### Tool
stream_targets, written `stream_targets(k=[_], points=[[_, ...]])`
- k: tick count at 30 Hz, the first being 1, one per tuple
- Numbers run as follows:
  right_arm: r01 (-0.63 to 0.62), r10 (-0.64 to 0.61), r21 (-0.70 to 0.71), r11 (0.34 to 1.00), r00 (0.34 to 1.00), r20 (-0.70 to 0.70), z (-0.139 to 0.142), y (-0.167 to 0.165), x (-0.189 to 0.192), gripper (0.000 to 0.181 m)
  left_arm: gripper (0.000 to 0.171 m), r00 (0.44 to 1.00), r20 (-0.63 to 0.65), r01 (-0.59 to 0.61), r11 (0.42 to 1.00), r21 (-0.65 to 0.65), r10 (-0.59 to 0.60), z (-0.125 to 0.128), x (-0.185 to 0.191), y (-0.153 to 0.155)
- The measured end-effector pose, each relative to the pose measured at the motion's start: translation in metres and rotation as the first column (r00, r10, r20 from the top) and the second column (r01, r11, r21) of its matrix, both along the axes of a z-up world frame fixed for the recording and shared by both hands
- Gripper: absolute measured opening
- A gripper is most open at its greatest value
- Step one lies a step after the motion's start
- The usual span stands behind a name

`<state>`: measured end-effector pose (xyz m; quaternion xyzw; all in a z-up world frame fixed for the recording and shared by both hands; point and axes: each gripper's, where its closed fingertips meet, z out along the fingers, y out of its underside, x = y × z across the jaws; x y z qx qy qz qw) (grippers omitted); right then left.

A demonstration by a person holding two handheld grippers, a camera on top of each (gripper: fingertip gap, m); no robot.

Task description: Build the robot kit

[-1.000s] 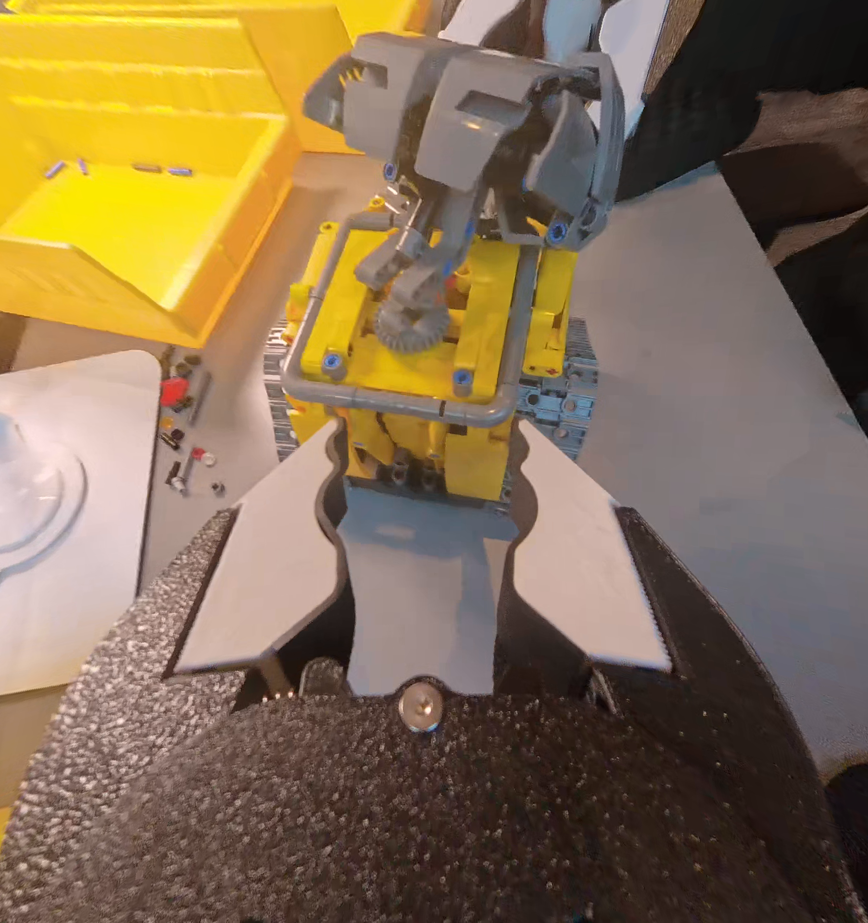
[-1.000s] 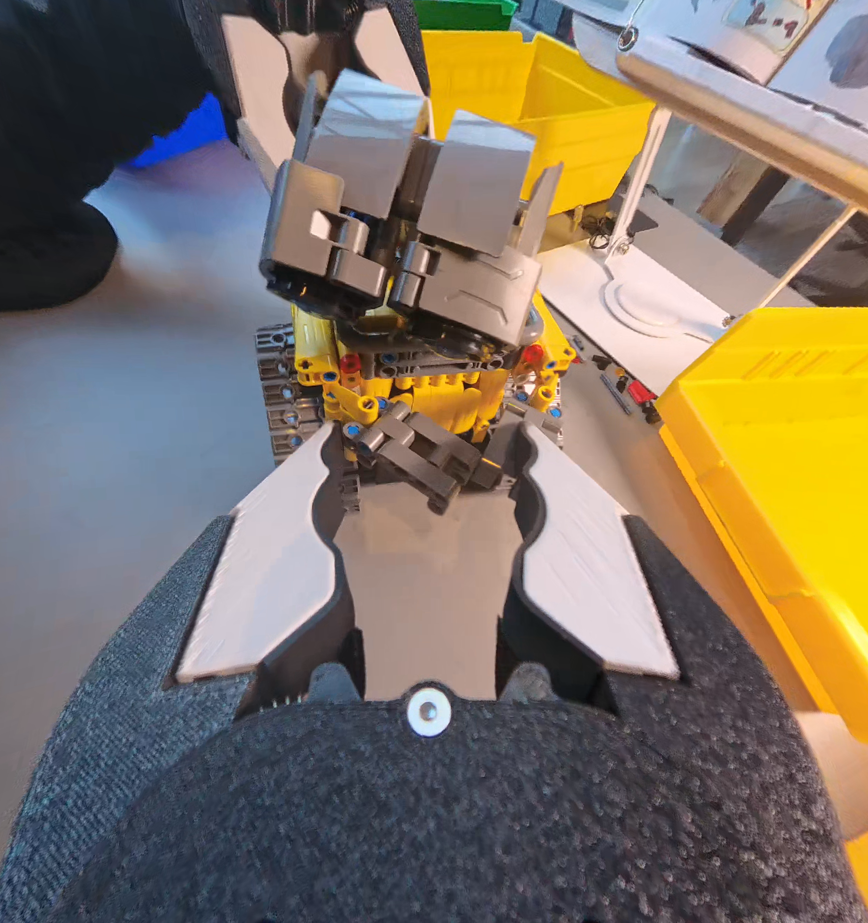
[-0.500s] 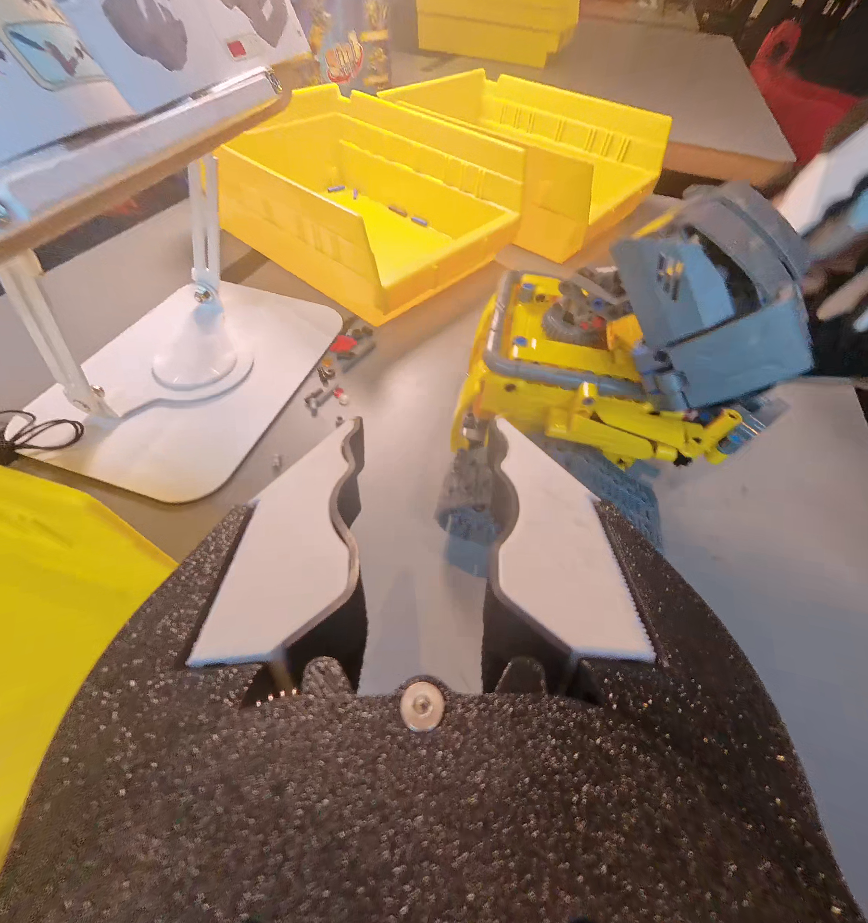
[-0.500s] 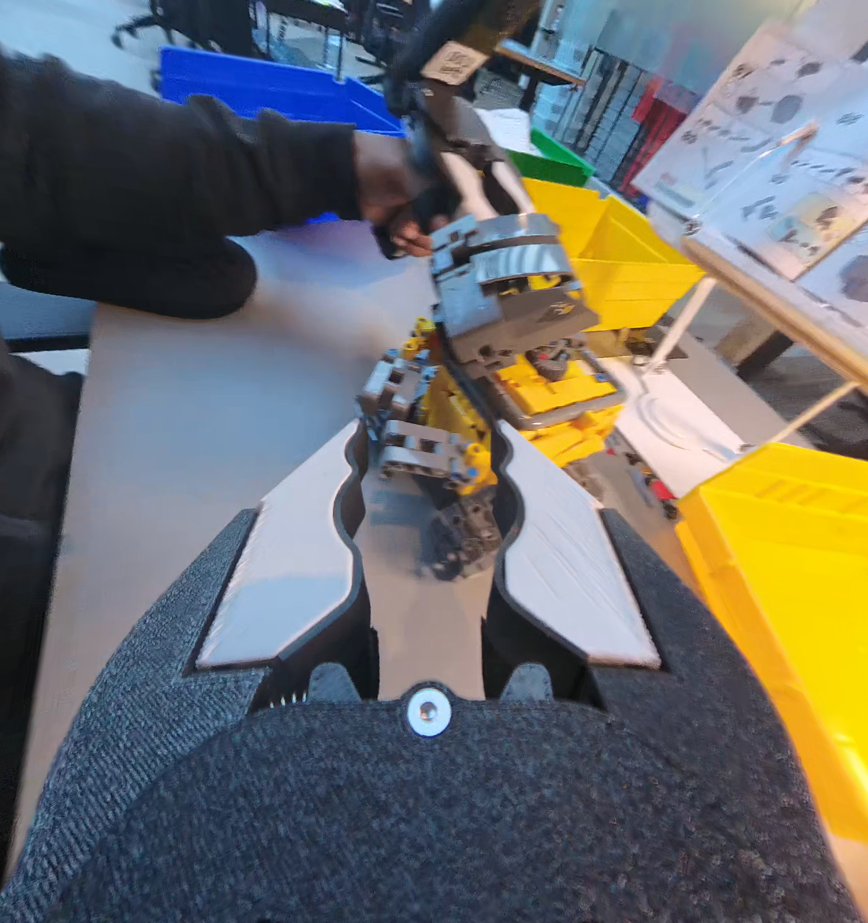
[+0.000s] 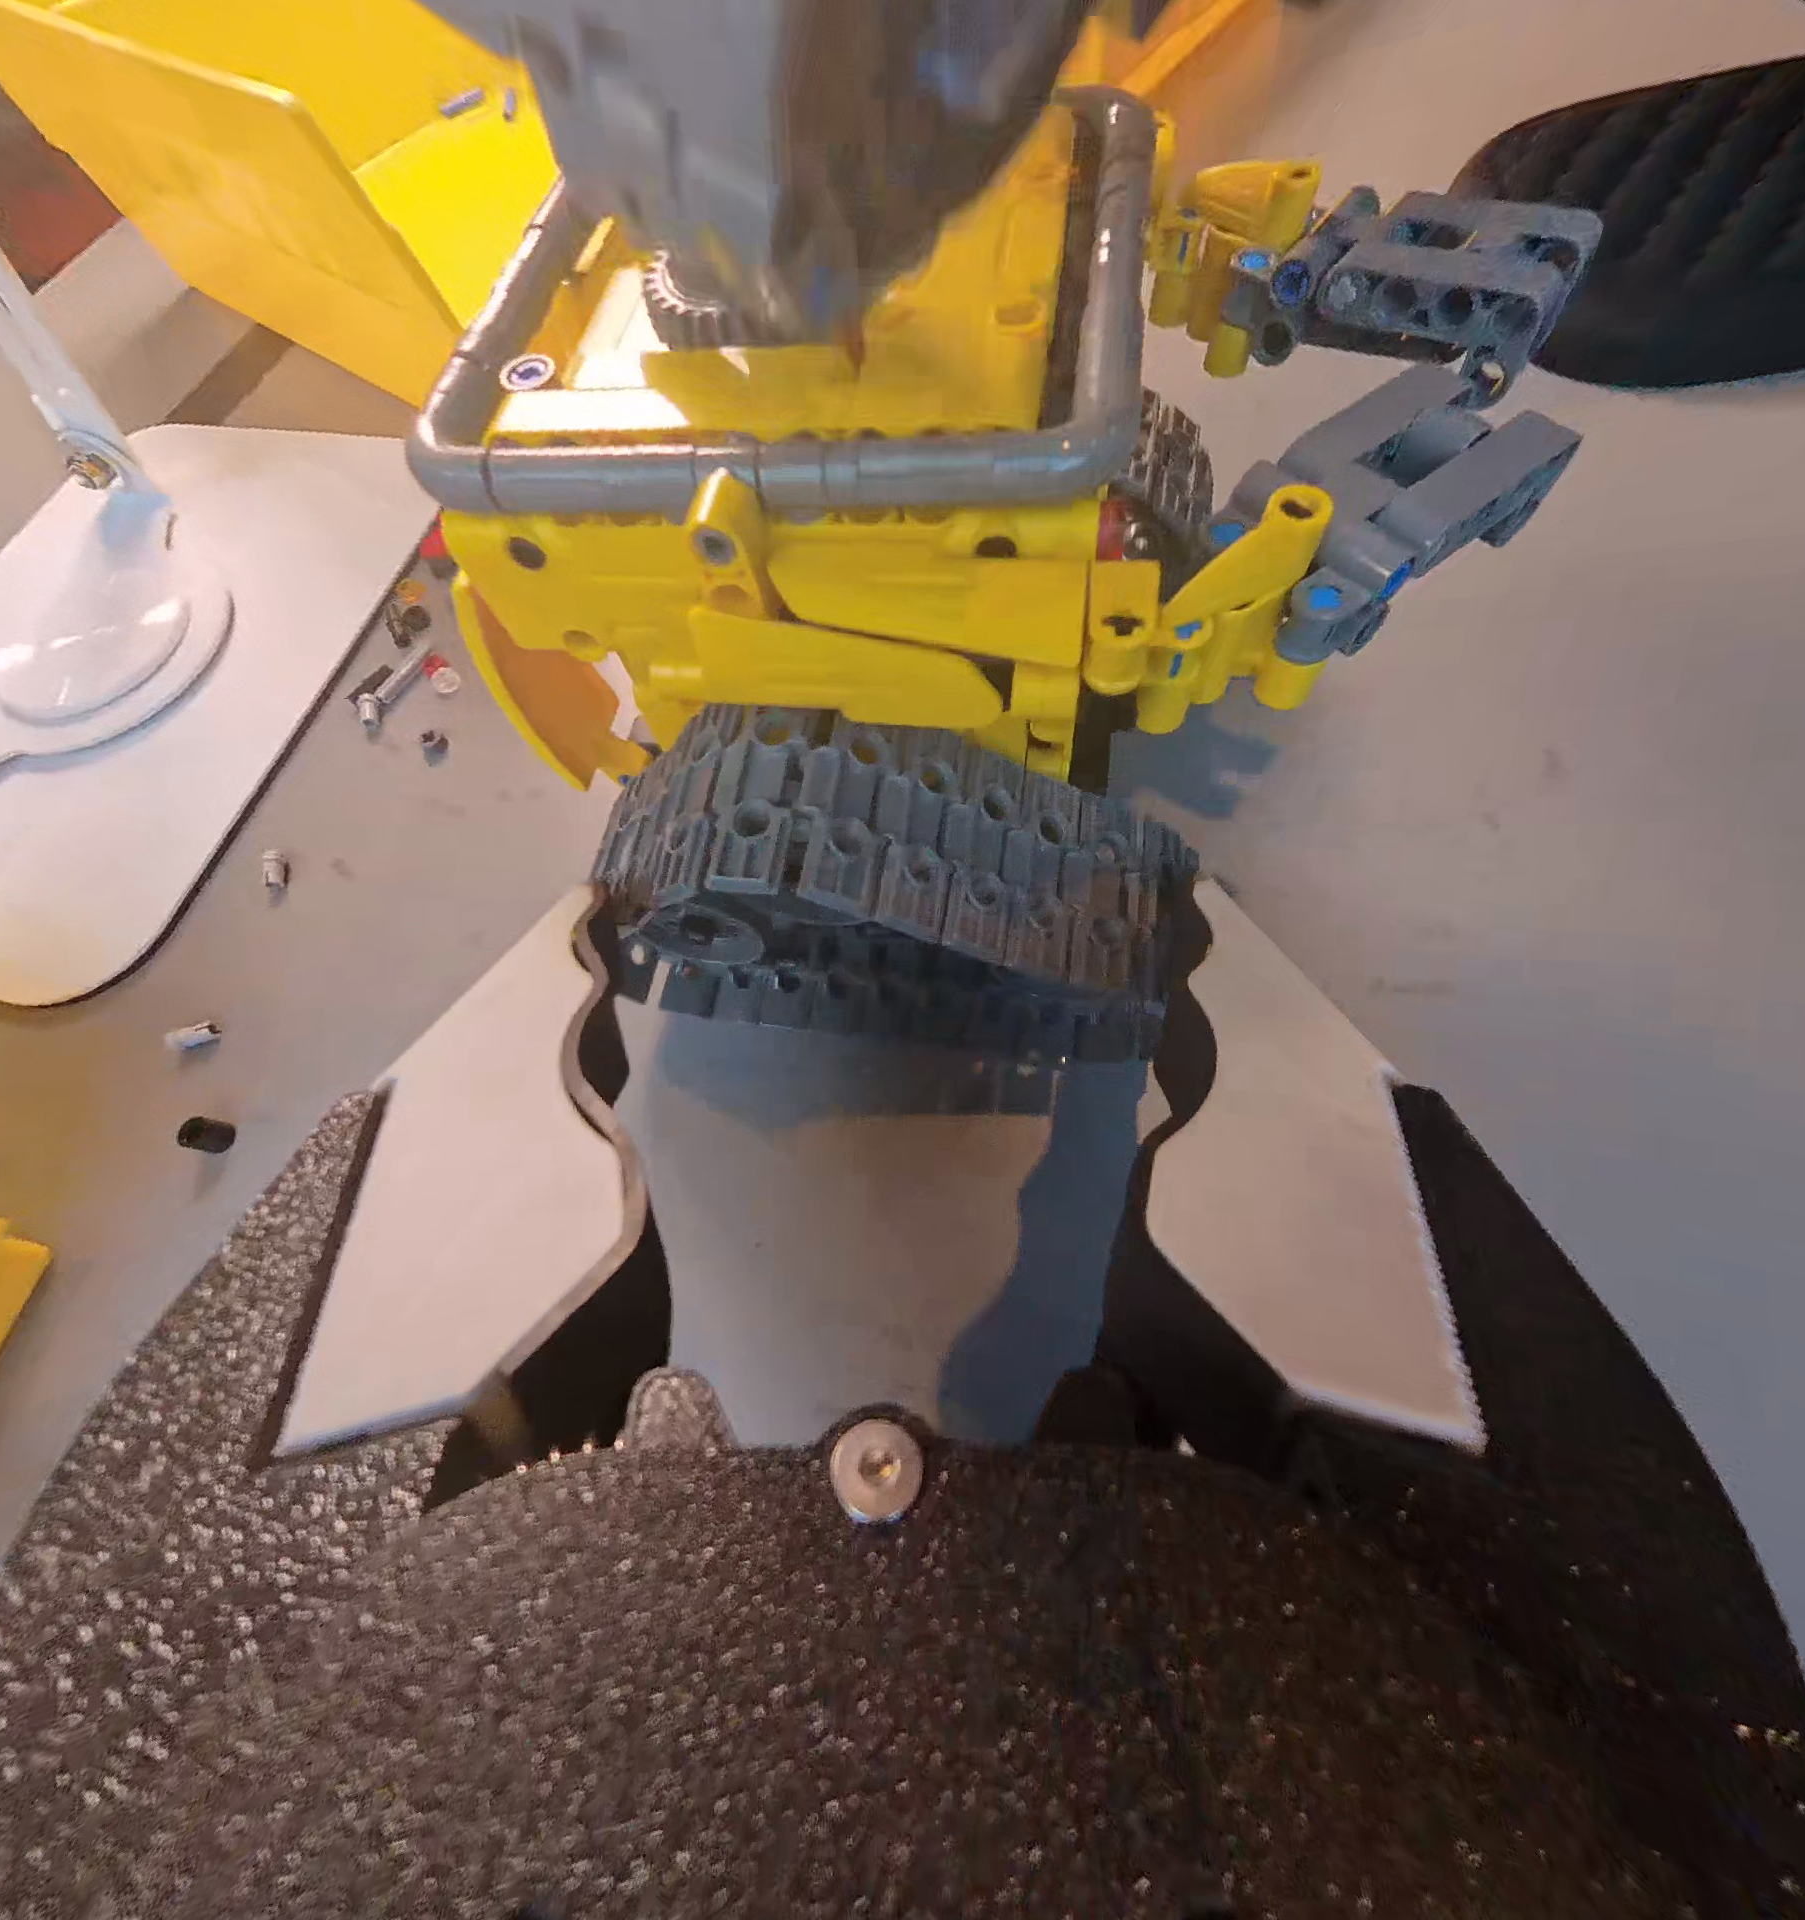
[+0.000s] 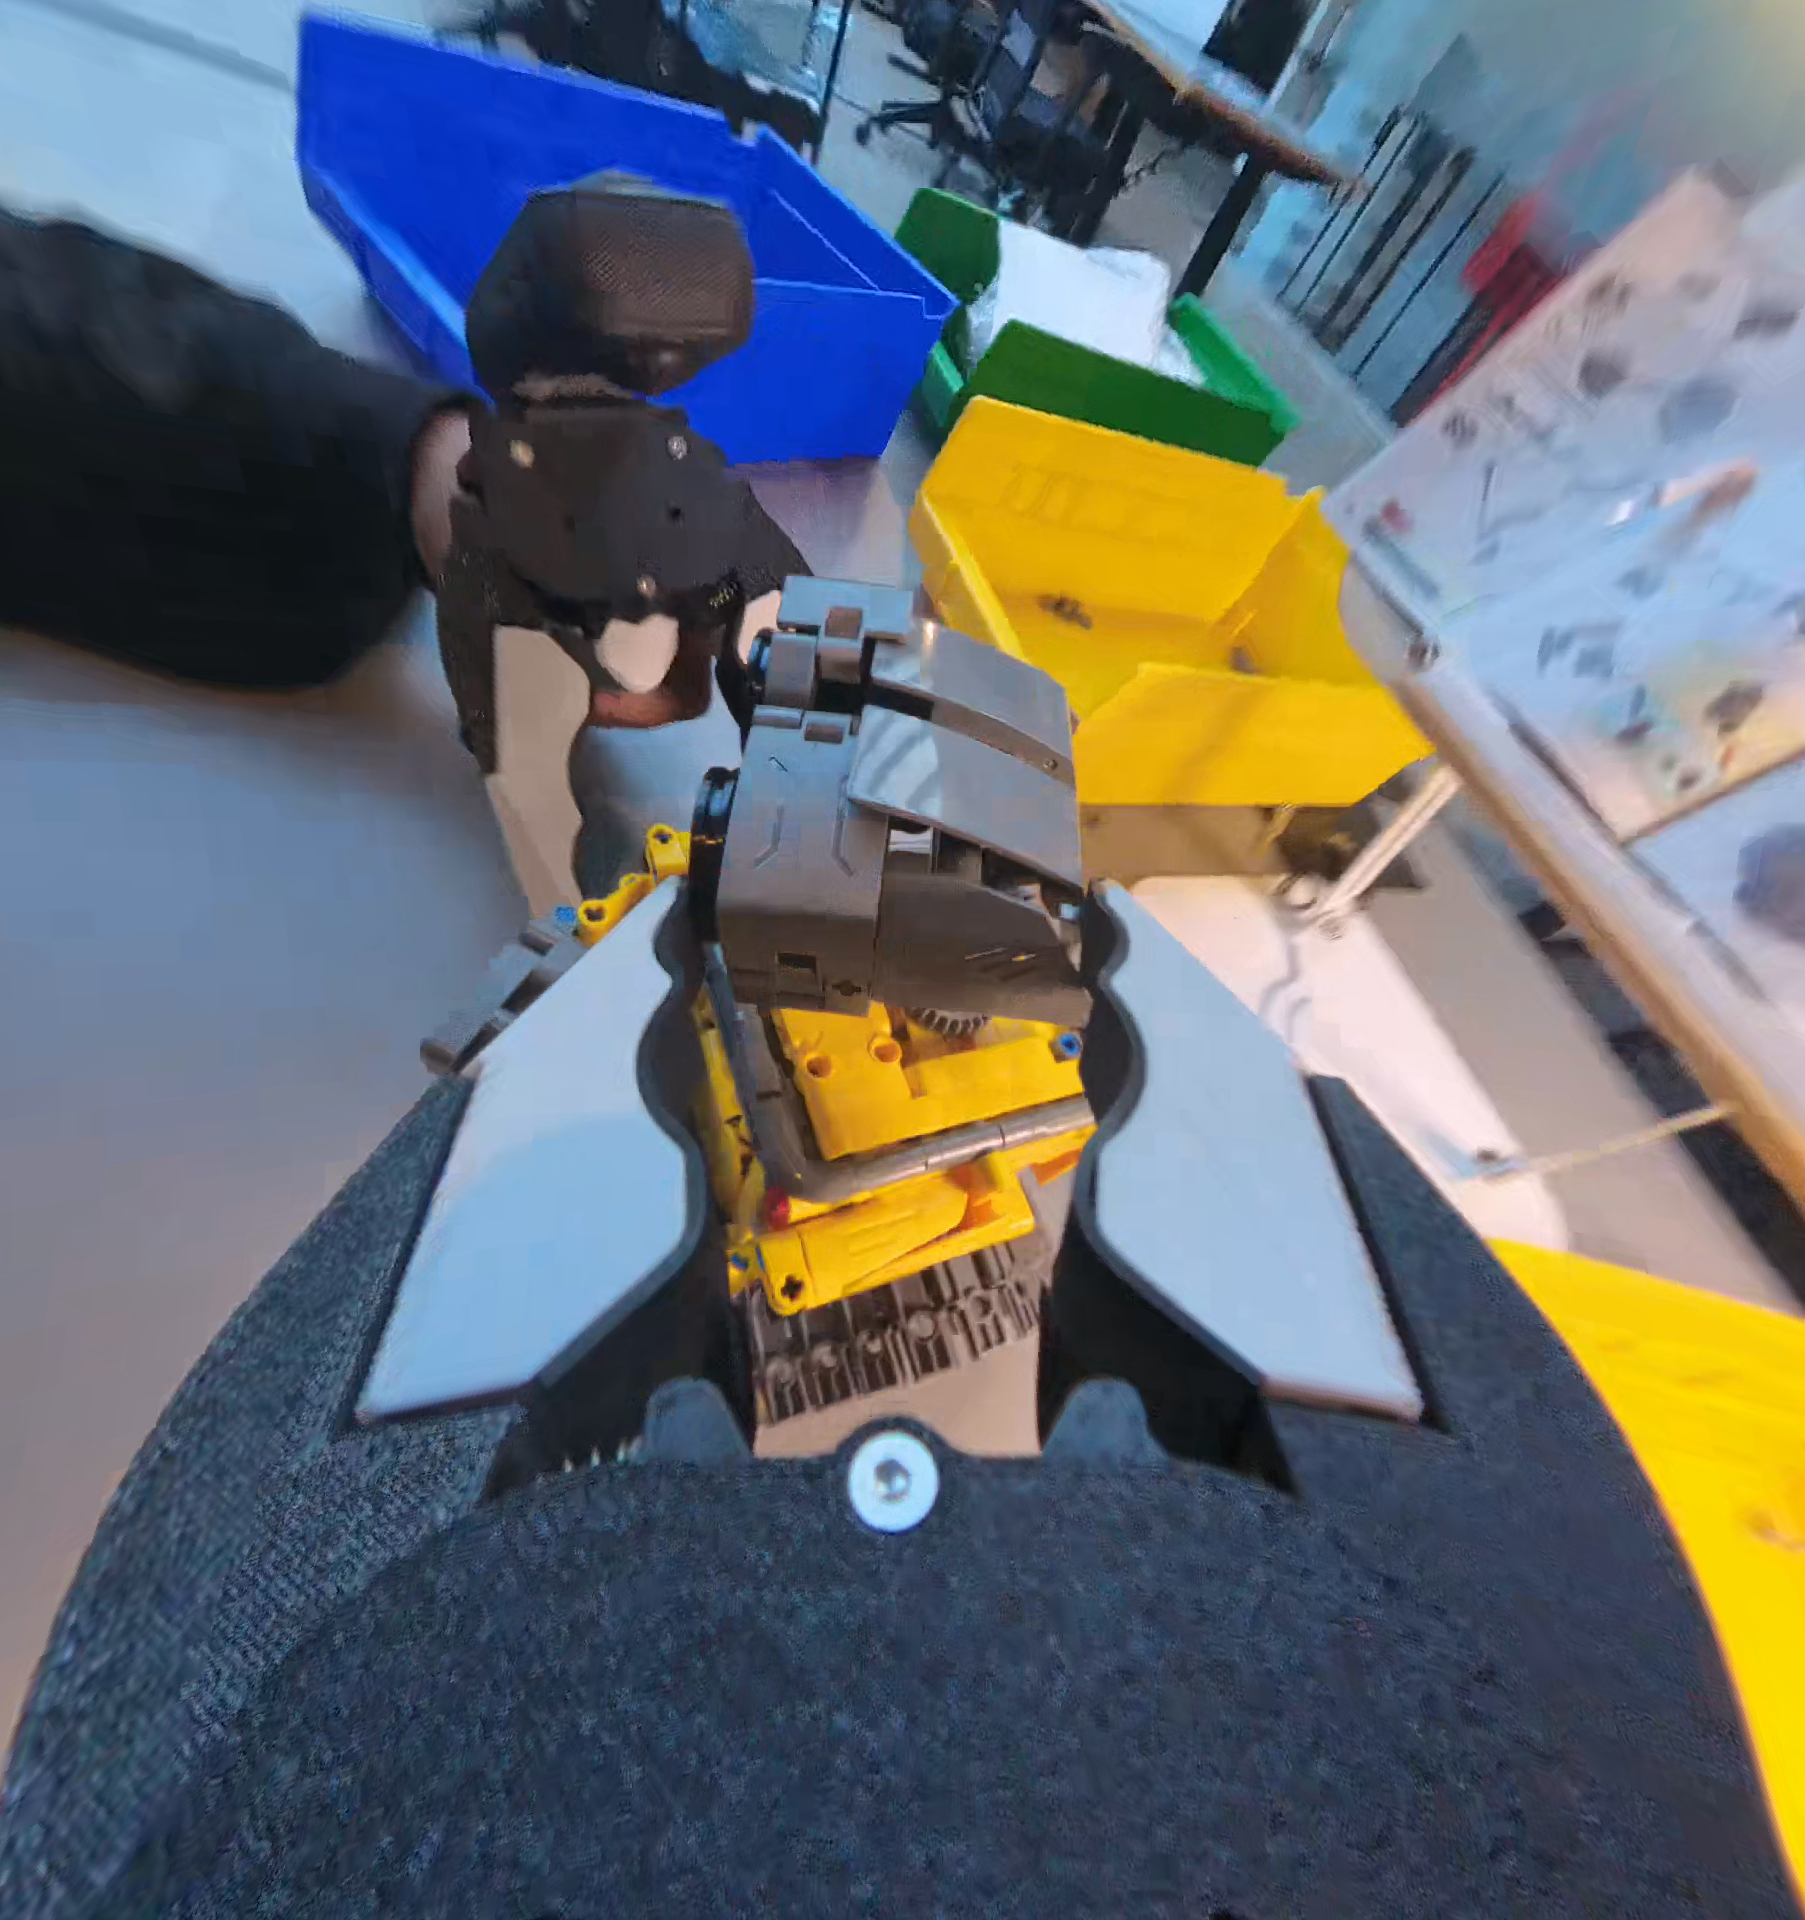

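We see a grey table (image 5: 1500,935) with a yellow and grey brick-built tracked model (image 5: 856,582) standing on it, its grey head (image 6: 898,862) raised above the yellow body. Around it sit yellow bins (image 6: 1137,582), a blue bin (image 6: 565,187) and a green bin (image 6: 1106,384) farther back, and a white stand base (image 5: 77,665) whose slanted board (image 6: 1656,540) carries printed sheets too blurred for us to read. Our right gripper (image 6: 882,925) has its fingers spread wide on either side of the model's head, and we cannot tell whether they touch it. Our left gripper (image 5: 893,904) is also spread wide, its tips flanking the grey track (image 5: 898,862) at the model's near side, again with contact unclear. In the right view the left gripper shows beyond the model, held by a hand with a dark sleeve (image 6: 181,468). Small loose parts (image 5: 399,665) lie scattered on the table between the stand base and the model
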<state>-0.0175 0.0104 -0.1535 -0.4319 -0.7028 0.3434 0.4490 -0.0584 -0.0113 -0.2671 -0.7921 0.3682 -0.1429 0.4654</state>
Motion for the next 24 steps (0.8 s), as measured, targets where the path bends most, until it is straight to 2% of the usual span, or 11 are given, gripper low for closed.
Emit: stream_targets(k=[3,5,10,15,20,24], points=[[0.006,0.022,-0.329,0.944,0.996,0.081,-0.001,0.019,0.002,0.072,0.100,0.998,0.046,0.029,0.999,0.024,-0.030,0.002,-0.007,0.004],[-0.025,0.063,-0.438,0.898,0.995,0.072,0.001,0.021,0.000,0.073,0.100,0.997,0.073,0.033,0.999,0.029,-0.036,0.002,-0.011,0.007],[-0.073,0.082,-0.453,0.889,0.997,-0.001,0.003,0.023,-0.001,0.072,0.087,0.996,0.085,0.030,0.999,0.025,-0.032,0.002,-0.021,0.008],[-0.085,0.069,-0.333,0.939,0.996,-0.061,0.003,0.022,0.003,0.073,0.078,0.997,0.081,-0.003,0.999,0.039,0.000,0.002,-0.030,0.009],[-0.064,0.041,-0.293,0.954,0.996,-0.083,0.002,0.026,0.006,0.075,0.075,0.997,0.074,-0.022,0.998,0.054,0.018,0.003,-0.032,0.009],[-0.095,0.072,-0.273,0.957,0.993,-0.094,0.001,0.021,0.010,0.077,0.073,0.997,0.070,-0.032,0.997,0.064,0.028,0.004,-0.033,0.009]])
